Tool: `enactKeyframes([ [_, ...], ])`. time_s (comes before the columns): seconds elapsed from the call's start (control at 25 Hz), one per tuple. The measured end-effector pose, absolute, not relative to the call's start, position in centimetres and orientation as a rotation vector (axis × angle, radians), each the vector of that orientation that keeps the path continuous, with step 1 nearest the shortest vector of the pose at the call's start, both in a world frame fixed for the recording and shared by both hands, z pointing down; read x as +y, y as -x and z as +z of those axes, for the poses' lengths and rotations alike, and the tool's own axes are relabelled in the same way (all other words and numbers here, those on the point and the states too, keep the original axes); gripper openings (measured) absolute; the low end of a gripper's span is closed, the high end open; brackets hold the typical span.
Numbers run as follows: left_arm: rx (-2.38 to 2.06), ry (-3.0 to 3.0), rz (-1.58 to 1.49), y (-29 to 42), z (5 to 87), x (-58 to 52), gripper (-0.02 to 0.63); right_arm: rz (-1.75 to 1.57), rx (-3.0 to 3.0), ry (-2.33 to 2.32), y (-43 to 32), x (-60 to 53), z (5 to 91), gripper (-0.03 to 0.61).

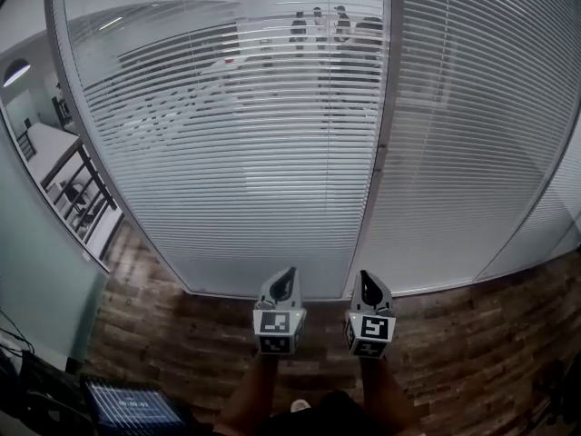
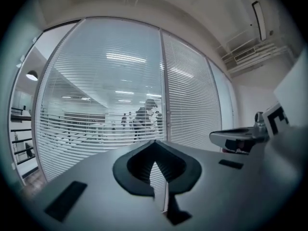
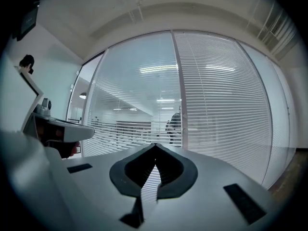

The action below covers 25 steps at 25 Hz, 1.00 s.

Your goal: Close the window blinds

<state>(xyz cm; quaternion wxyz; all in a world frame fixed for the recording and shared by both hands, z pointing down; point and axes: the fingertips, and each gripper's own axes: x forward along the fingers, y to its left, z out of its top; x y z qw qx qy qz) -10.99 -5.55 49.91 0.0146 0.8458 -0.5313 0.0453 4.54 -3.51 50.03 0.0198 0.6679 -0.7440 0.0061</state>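
Fingers (image 2: 137,163) are seen clenched together on the left gripper (image 1: 289,272) with nothing caught between them, and the right gripper (image 1: 367,280) is likewise shut tight and empty. Both are held level, side by side above the wooden floor (image 1: 182,325), and pointed towards the window post (image 1: 383,153), whose foot is seen between them from the head view. Left of the post, the left blind (image 1: 227,171) is hung with its slats turned open, and people (image 1: 331,27) are glimpsed through it. Right of the post, the right blind (image 1: 481,134) is shown far more closed. Both grippers are held apart from the blinds.
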Motion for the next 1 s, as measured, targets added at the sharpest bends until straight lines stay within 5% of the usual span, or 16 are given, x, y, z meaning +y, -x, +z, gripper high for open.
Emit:
enactKeyframes([
  [1.0,-1.612,-2.638,0.188,6.6,52.5,-15.3,-0.008,0.080,-2.308,-2.051,-8.5,-13.7,53.2,0.002],
])
